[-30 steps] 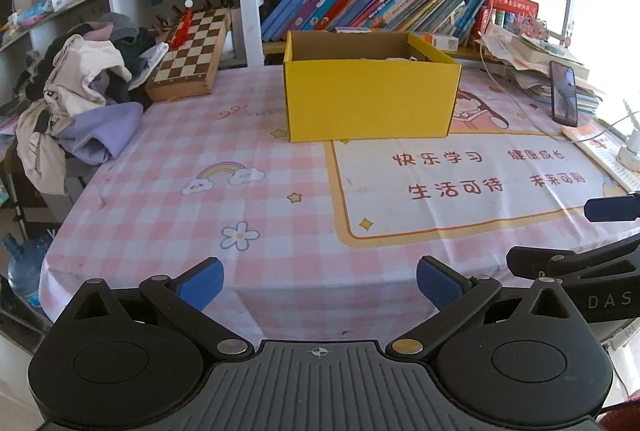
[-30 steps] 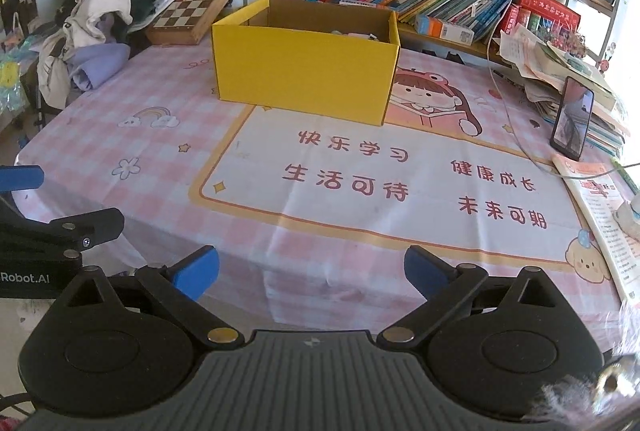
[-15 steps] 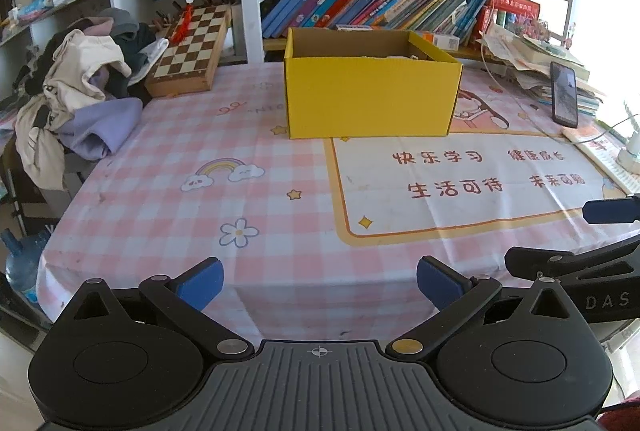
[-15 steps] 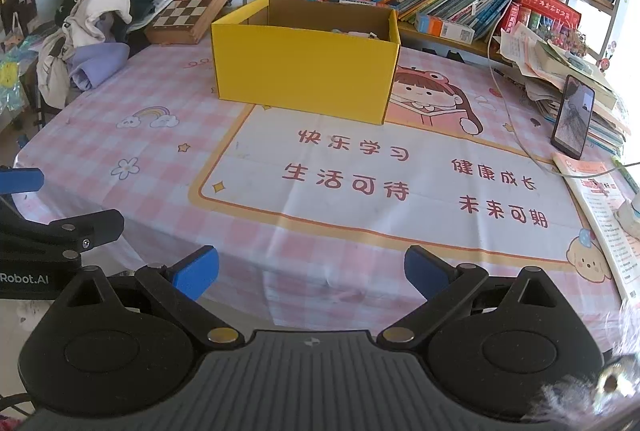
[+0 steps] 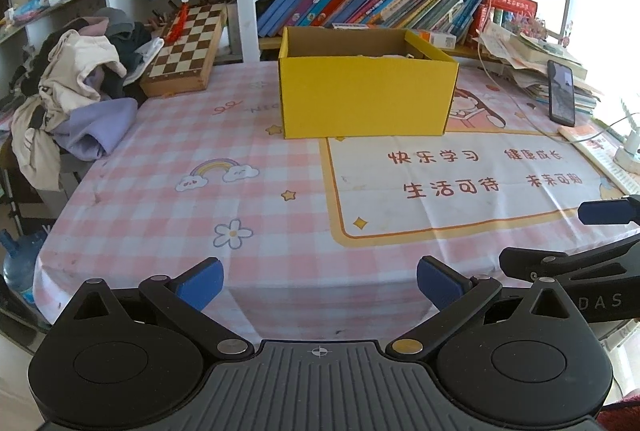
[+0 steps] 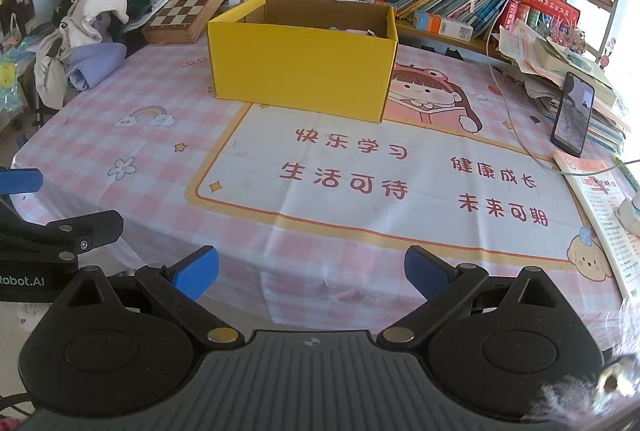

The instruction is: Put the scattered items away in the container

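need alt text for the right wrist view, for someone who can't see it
An open yellow cardboard box stands on a table under a pink checked tablecloth, with the open, empty right gripper in the foreground at the near edge. A wooden chessboard and a heap of clothes lie at the far left, a propped black phone at the right.

left tool (image 5: 319, 283) fingers wide apart, nothing between, at near bench (image 5: 160, 191) edge | yellow box (image 5: 366, 99) open-topped, far centre, pale items inside | chessboard (image 5: 186, 47) left of box | clothes pile (image 5: 76, 91) far left | phone (image 5: 561, 98) upright, right | right tool (image 5: 580, 251) at right edge
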The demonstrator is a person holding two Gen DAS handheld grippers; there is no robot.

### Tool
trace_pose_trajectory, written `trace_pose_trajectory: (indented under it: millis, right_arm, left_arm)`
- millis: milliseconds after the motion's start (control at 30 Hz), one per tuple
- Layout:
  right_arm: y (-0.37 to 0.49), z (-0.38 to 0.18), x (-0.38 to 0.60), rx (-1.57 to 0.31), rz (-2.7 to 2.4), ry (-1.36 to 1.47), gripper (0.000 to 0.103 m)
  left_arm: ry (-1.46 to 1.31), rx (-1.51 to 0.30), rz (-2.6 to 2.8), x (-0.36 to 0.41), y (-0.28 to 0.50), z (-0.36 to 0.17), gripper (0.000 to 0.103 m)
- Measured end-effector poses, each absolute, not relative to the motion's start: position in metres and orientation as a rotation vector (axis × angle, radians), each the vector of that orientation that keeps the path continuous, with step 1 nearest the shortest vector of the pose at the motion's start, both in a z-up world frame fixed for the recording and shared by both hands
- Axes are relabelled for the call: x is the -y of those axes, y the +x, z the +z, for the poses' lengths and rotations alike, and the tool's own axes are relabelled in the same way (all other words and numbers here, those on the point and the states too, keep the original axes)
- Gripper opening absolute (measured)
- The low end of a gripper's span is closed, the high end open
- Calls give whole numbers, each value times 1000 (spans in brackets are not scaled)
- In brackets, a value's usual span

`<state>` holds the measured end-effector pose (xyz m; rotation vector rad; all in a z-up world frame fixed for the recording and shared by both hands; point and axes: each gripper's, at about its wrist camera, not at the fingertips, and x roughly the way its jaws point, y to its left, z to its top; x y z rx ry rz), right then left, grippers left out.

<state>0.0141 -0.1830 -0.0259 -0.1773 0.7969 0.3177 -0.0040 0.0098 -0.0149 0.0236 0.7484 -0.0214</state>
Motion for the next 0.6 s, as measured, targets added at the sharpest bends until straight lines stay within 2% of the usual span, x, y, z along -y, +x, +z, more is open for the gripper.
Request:
trace_pose_trajectory:
  millis: [600]
  right_arm:
    - [17,-27,188,-804,320,-173,100]
  left_arm:
    - [28,-744,-27,-6,-4,-14,103]
